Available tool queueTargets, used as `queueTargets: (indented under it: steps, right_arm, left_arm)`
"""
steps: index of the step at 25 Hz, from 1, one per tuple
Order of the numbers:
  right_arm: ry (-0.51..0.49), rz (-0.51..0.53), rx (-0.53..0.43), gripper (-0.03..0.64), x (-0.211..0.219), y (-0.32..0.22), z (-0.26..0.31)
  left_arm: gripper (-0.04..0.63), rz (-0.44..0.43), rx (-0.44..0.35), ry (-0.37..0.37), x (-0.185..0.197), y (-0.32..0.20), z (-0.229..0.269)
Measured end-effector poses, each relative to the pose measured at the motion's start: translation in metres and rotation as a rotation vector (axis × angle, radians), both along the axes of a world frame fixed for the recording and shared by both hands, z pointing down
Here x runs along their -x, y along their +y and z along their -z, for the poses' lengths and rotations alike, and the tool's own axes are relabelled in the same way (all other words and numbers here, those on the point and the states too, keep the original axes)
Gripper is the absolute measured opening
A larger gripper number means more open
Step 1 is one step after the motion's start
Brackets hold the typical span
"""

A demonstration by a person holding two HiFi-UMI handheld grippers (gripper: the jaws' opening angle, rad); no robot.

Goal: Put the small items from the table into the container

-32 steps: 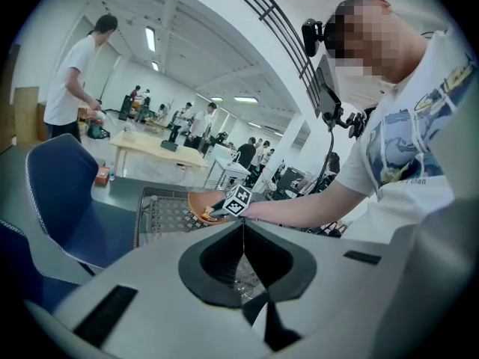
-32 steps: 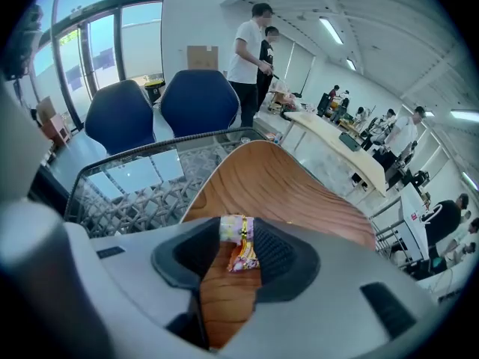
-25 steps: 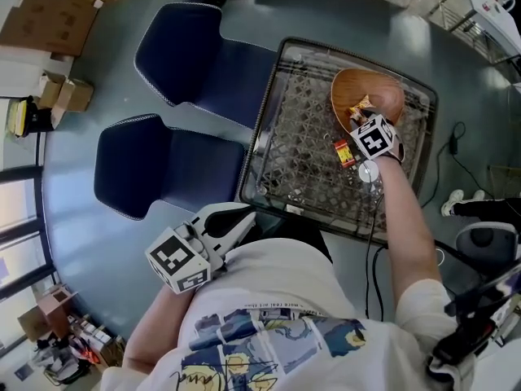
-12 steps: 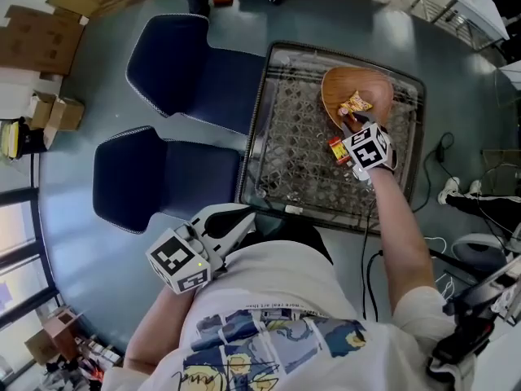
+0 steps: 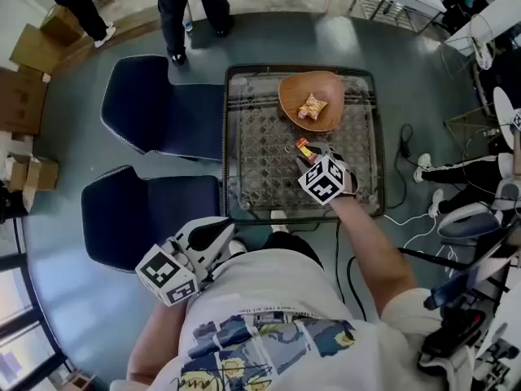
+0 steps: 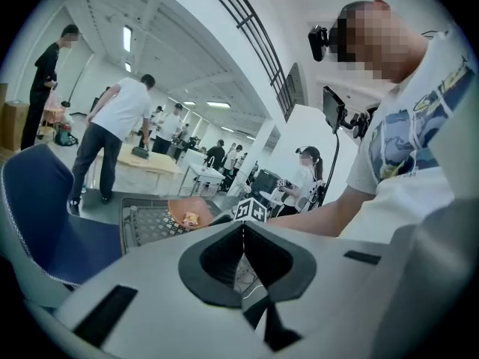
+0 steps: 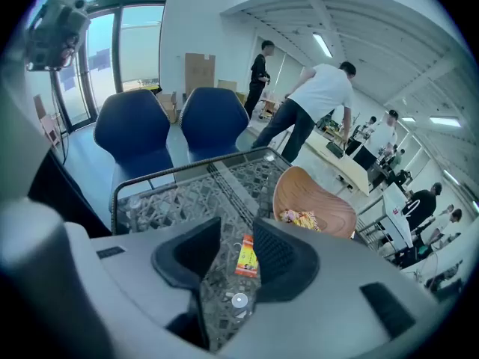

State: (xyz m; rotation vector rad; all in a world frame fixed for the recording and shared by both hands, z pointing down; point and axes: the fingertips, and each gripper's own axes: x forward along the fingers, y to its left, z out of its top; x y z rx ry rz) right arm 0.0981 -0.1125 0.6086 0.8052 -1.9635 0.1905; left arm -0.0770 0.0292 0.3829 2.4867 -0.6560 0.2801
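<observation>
1 yellow snack packet already lies in your wooden bowl. 1 orange packet is left on the glass surface, just beside the bowl, below your right tongs, which are spread and empty. Your left tongs are pressed together, holding nothing.
</observation>
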Motion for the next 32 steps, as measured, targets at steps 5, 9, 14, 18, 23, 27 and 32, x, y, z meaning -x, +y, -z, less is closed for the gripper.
queueTargets:
  steps: [5,9,14,18,23,27,32]
  right_arm:
    - [-0.001,-0.016,-0.013,0.14,0.017,0.046,0.022]
    - [0.023,-0.026,-0.029,0.14,0.026,0.084,0.038]
    - [0.031,-0.026,-0.032,0.14,0.046,0.131,0.048]
    - [0.031,-0.031,-0.023,0.14,0.061,0.162,0.047]
    - [0.032,-0.033,-0.016,0.14,0.063,0.192,0.052]
    - [0.031,-0.033,-0.015,0.14,0.063,0.204,0.052]
    - [0.015,-0.037,-0.008,0.14,0.06,0.211,0.048]
  left_arm:
    - [0.009,-0.058,-0.021,0.03,0.007,0.024,0.007]
    - [0.009,-0.114,-0.039,0.037,0.007,0.042,0.014]
    - [0.009,-0.157,-0.043,0.053,0.017,0.07,0.016]
    - [0.009,-0.178,-0.031,0.066,0.028,0.089,0.009]
    - [0.009,-0.206,-0.038,0.069,0.027,0.105,0.009]
    - [0.009,-0.21,-0.04,0.082,0.028,0.113,0.003]
    - [0.009,-0.21,-0.04,0.085,0.027,0.116,0.001]
